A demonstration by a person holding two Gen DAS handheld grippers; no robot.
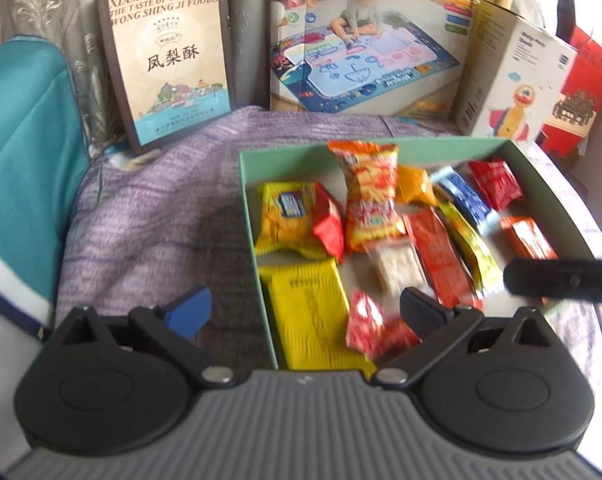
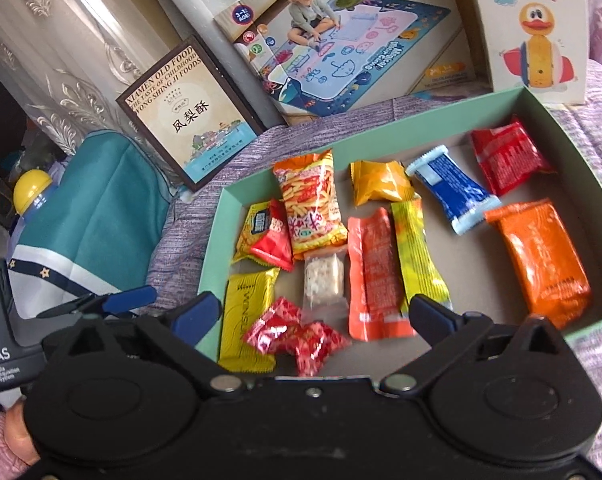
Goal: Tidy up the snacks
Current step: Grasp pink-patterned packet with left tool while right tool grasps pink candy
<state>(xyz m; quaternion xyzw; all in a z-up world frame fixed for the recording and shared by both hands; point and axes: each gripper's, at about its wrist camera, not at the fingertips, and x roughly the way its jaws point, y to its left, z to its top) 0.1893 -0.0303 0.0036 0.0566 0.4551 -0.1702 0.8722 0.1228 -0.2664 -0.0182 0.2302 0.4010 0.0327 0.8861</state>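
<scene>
We hold both grippers wide open and empty over the near edge of the green tray (image 2: 539,98), which sits on a purple-covered bed (image 1: 149,216) so every snack lies flat and reachable. Our right gripper (image 2: 315,314) hovers just above the red candies (image 2: 297,334) and the clear-wrapped bar (image 2: 325,280). Our left gripper (image 1: 305,310) straddles the tray's left wall above the yellow packet (image 1: 313,312), likely ready to pick next.
</scene>
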